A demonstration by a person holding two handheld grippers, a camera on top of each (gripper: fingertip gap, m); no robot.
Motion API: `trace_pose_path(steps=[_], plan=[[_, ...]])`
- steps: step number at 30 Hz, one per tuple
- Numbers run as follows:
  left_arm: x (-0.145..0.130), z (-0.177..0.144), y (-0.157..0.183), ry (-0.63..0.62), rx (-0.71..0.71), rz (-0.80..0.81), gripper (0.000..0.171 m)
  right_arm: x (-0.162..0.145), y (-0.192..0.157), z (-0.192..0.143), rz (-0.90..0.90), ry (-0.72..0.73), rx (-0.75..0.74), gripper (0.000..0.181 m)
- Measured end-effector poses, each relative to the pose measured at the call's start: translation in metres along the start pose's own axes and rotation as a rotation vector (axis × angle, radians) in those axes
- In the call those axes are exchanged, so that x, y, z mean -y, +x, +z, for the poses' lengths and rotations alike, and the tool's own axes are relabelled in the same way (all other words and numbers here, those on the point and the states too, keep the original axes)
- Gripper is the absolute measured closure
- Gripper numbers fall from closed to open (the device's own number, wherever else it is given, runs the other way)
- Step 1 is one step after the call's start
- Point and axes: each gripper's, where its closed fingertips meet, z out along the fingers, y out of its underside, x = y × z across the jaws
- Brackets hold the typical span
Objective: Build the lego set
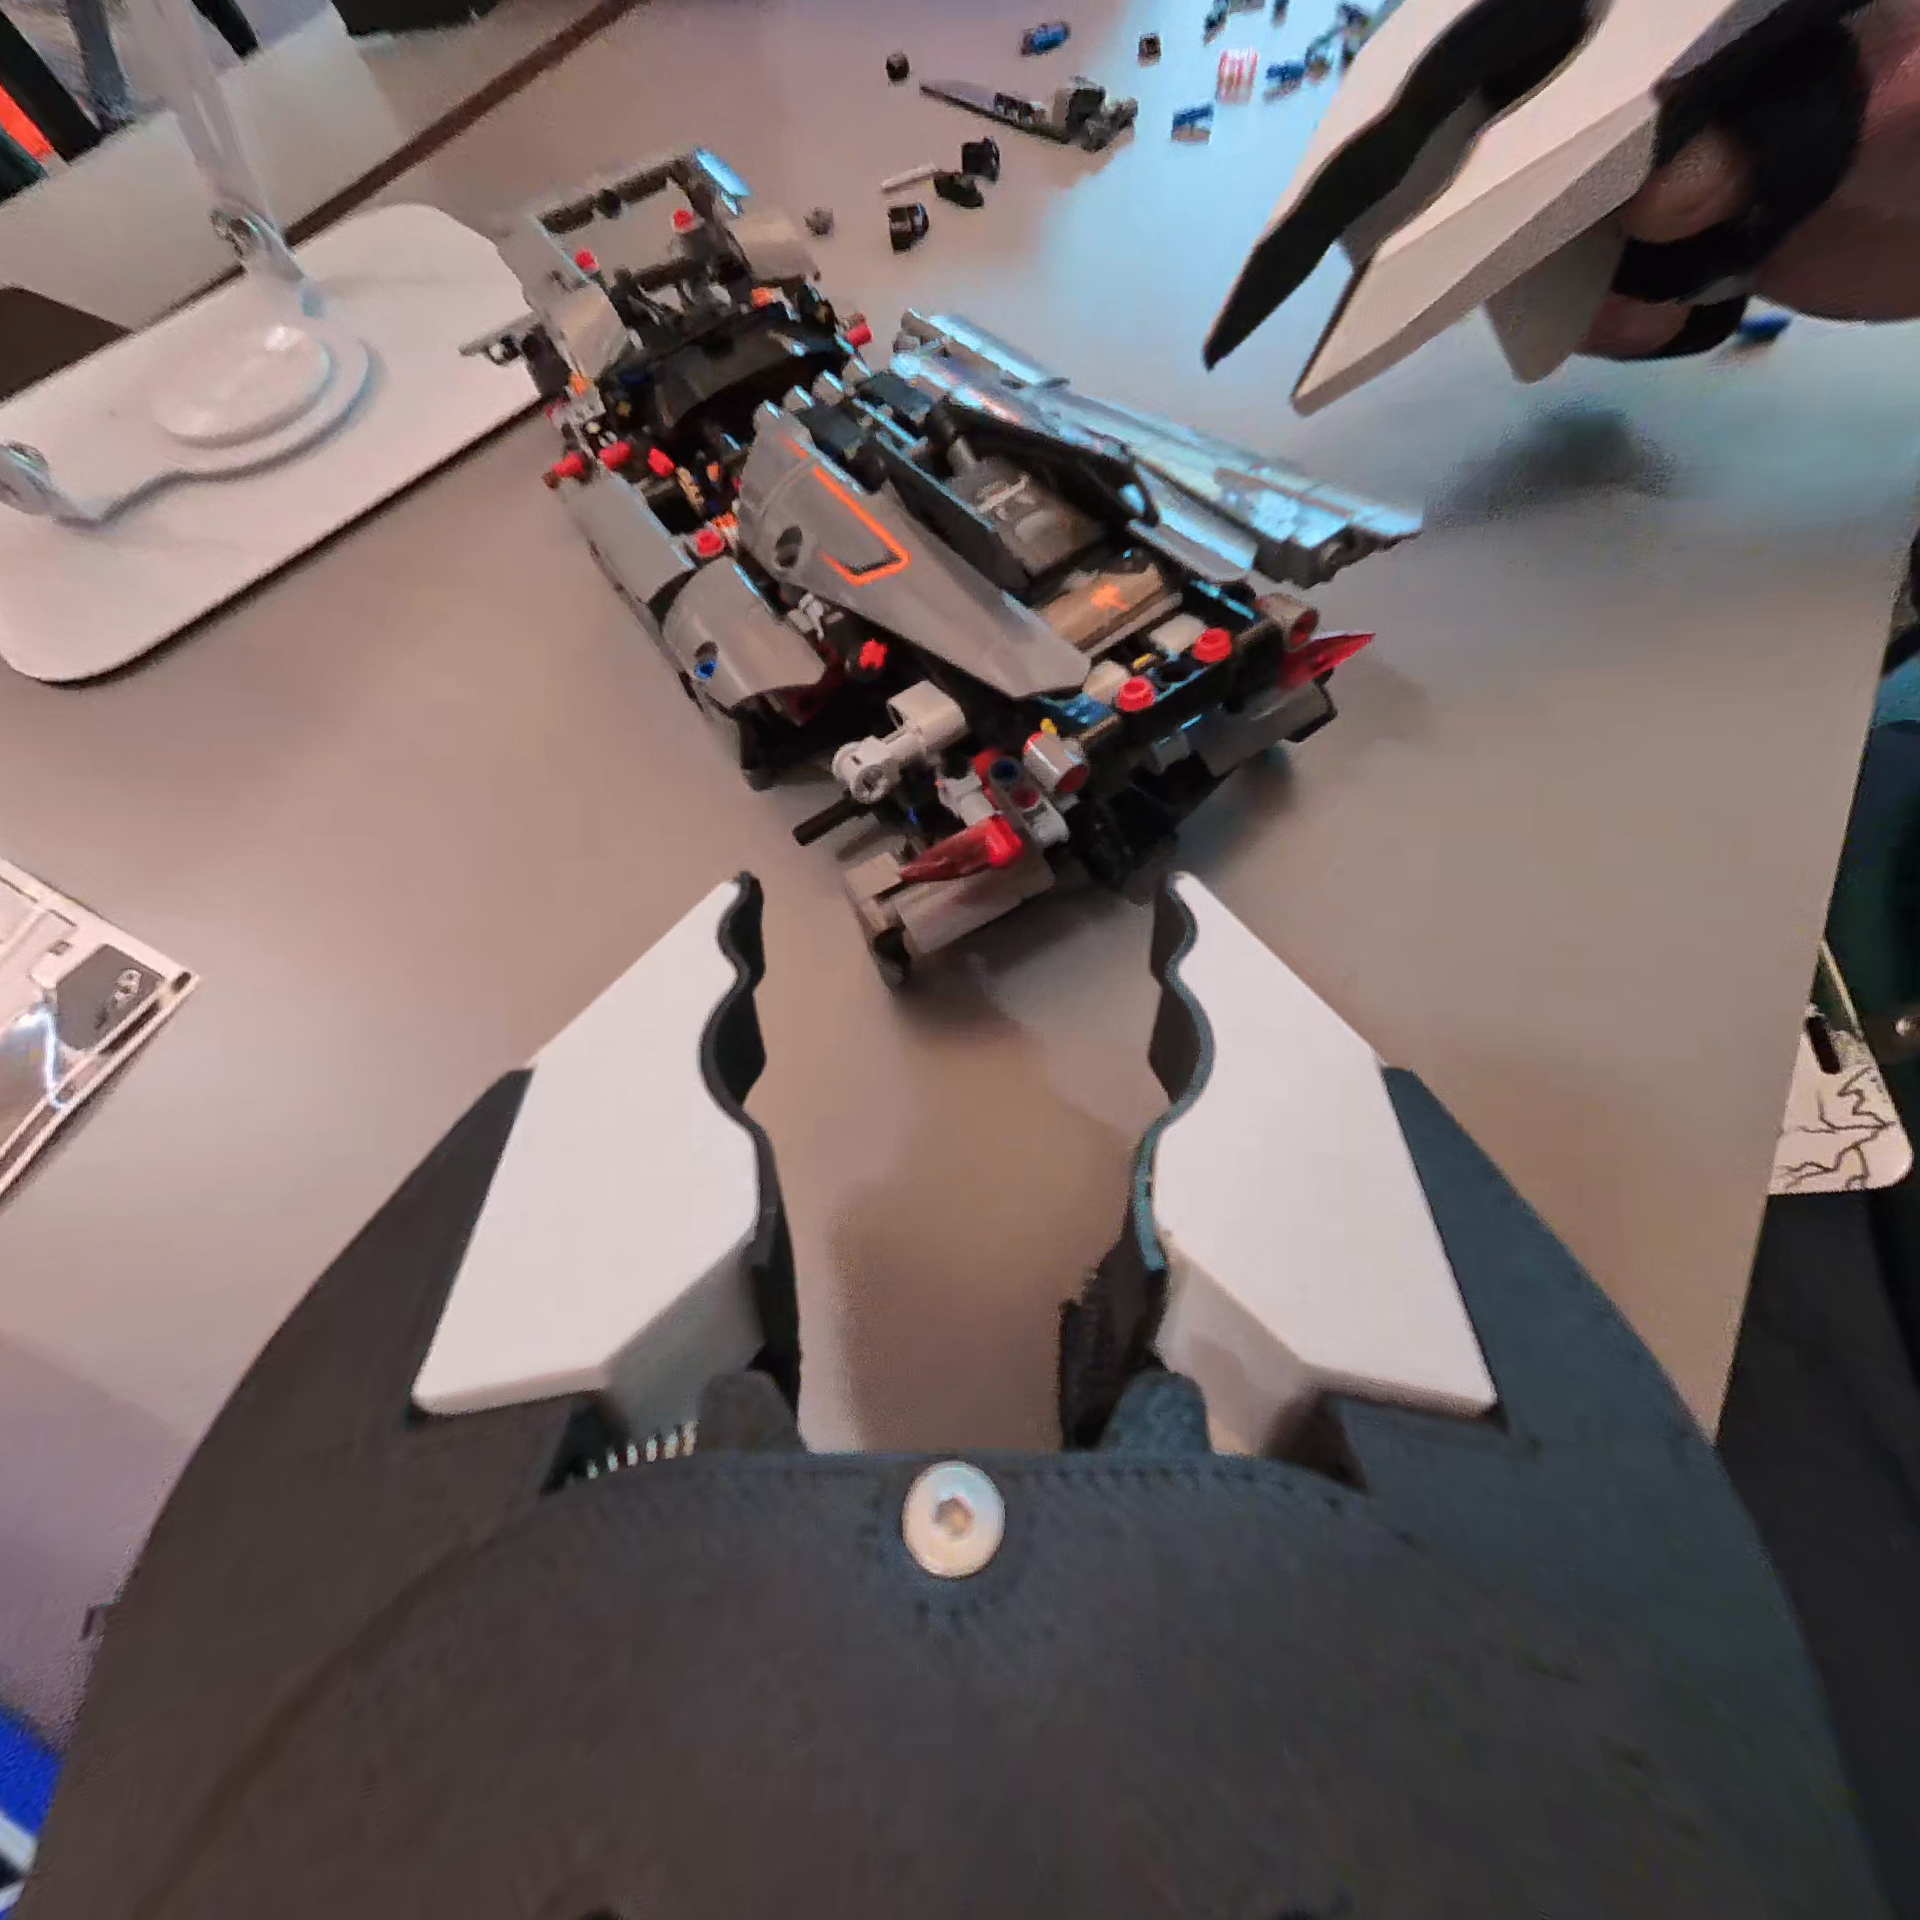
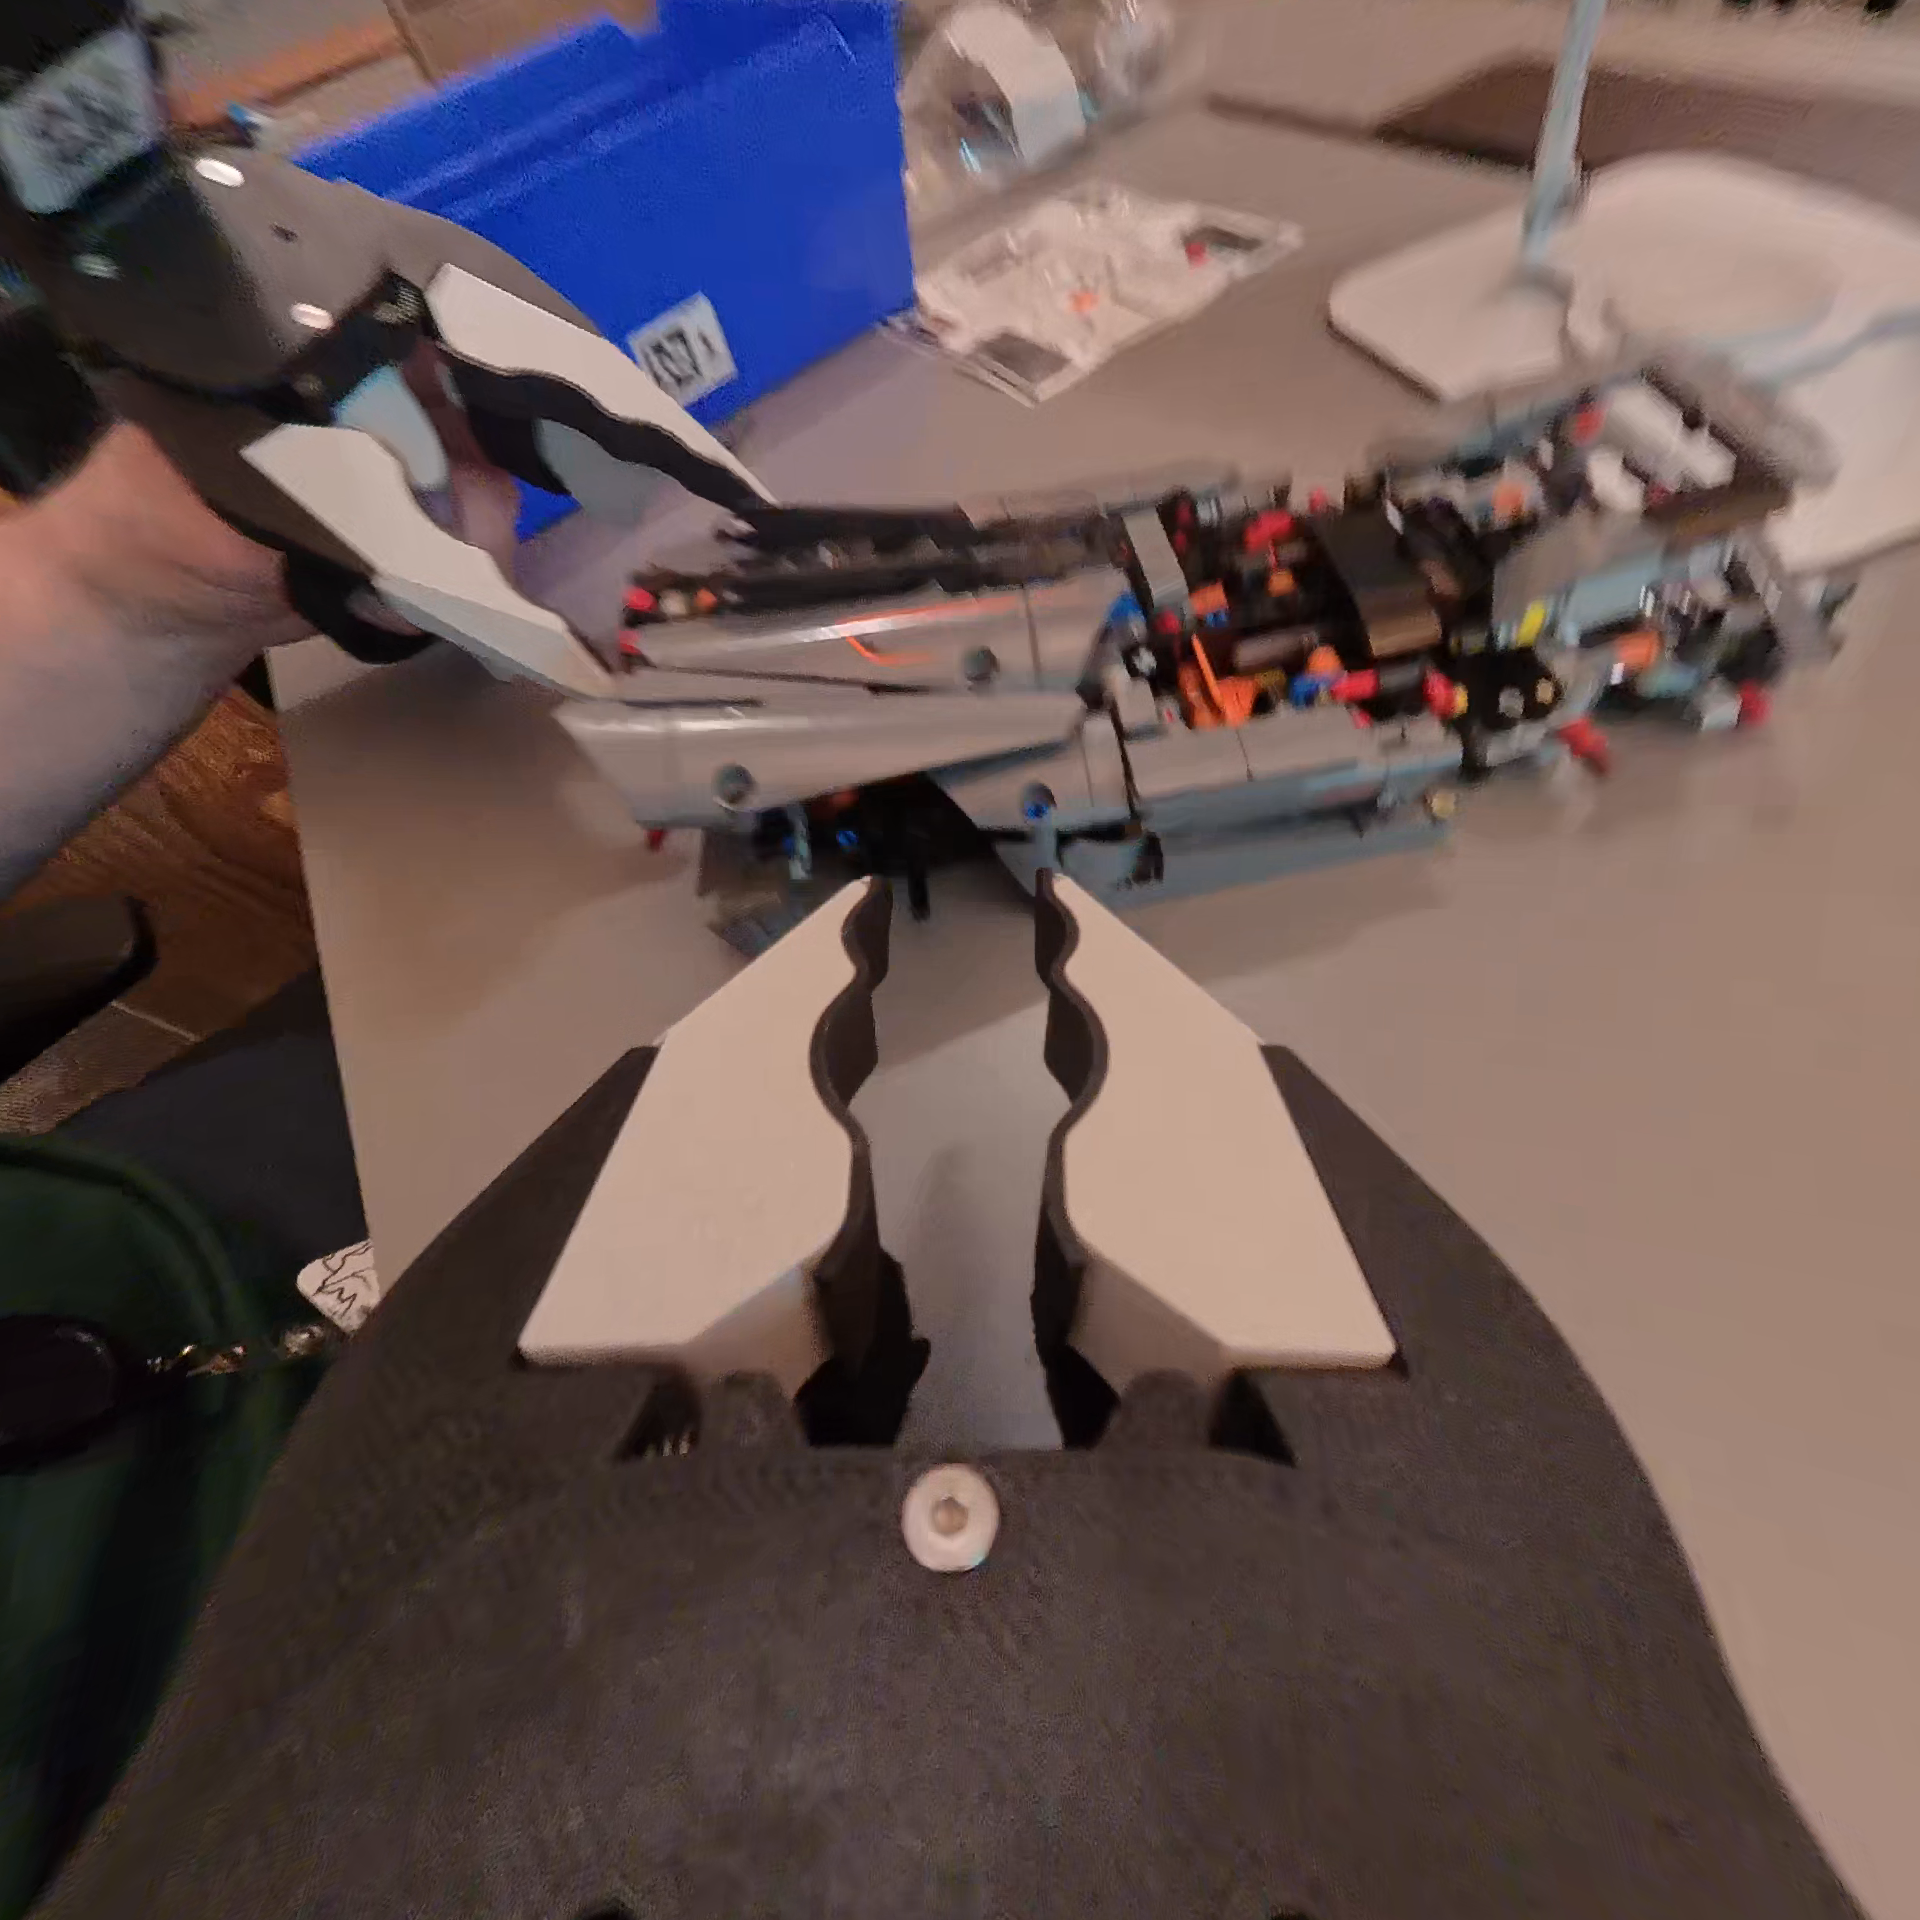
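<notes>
- One partly built lego car (image 1: pixel 914 582), grey and black with red and orange pins, rests on the grey table (image 1: pixel 364 831), roughly central and well inside the edges.
- The left gripper (image 1: pixel 956 904) has its two white fingers spread wide with nothing between them; its tips sit just short of the car's near end in its own view.
- From the right wrist view, the left gripper (image 2: pixel 675 582) reaches the car's (image 2: pixel 1195 644) end, but blur hides whether the tips touch it.
- The right gripper (image 2: pixel 961 894) is also released, its jaws parted by a narrower gap and holding nothing, tips close beside the car's flank.
- In the left view the right gripper (image 1: pixel 1262 379) hangs above the table, apart from the car.
- Loose lego pieces (image 1: pixel 1039 104) lie scattered at the far side; more than ten, too small to count exactly.
- One white stand base (image 1: pixel 208 436) with a clear post sits beside the car.
- One instruction booklet (image 1: pixel 73 997) lies at the left edge.
- One blue bin (image 2: pixel 644 187) stands beyond the left gripper.
- One clear bag (image 2: pixel 1091 270) of parts lies near the bin.
</notes>
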Motion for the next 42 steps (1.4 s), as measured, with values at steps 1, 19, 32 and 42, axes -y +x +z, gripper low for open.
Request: trace_pose_path(steps=[1, 19, 32, 42], plan=[[-0.004, 0.003, -0.001, -0.024, -0.002, 0.003, 0.098, -0.007, 0.004, 0.005, 0.039, -0.037, -0.003, 0.154], [-0.019, 0.015, -0.016, -0.077, 0.043, -0.078, 0.104, -0.016, 0.021, 0.047, -0.01, -0.19, -0.063, 0.159], [-0.029, -0.037, 0.007, 0.046, 0.275, -0.309, 0.099, 0.005, 0.0, 0.052, -0.097, -0.171, 0.101, 0.159], [-0.03, -0.001, 0.023, -0.089, 0.26, -0.347, 0.09, 0.056, 0.116, 0.03, 0.006, -0.043, -0.044, 0.143]])
